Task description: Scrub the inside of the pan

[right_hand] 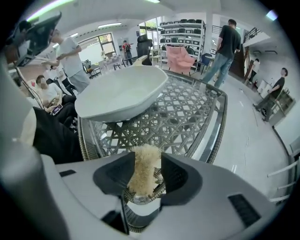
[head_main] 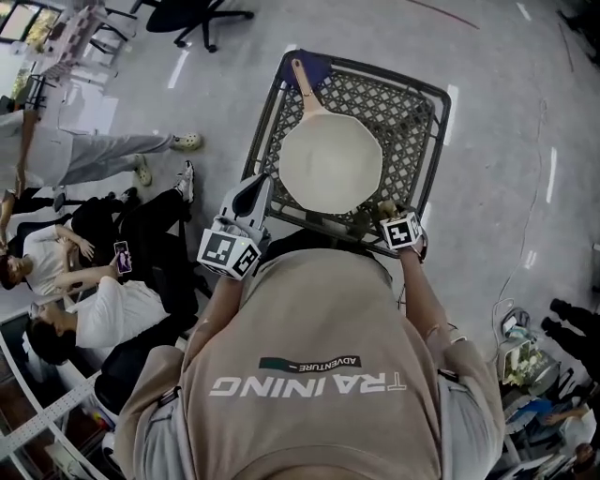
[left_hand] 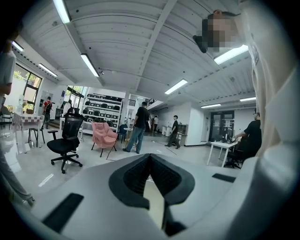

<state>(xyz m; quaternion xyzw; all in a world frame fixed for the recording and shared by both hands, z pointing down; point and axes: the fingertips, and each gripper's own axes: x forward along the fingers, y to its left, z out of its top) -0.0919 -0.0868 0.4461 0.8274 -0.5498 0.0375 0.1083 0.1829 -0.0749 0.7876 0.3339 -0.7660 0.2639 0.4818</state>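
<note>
A cream pan [head_main: 330, 161] with a tan handle [head_main: 304, 82] lies on a dark wicker table [head_main: 417, 108]. My right gripper [head_main: 392, 217] hovers at the table's near right edge, just off the pan's rim. In the right gripper view a fluffy tan scrubber [right_hand: 143, 169] stands between the widely parted jaws of the right gripper [right_hand: 144, 180], uncompressed, above the table rim [right_hand: 213, 136], with the pan [right_hand: 122, 93] beyond it. My left gripper [head_main: 251, 202] is near the pan's left rim. Its own view shows the left gripper [left_hand: 149, 161] level, facing the room, jaws together and empty.
Several people sit on the floor and chairs to my left [head_main: 103, 309], another stands further left [head_main: 103, 155]. A black office chair [head_main: 202, 19] stands beyond the table. Cables and bags lie on the floor at right [head_main: 520, 347]. People walk in the room [left_hand: 139, 126].
</note>
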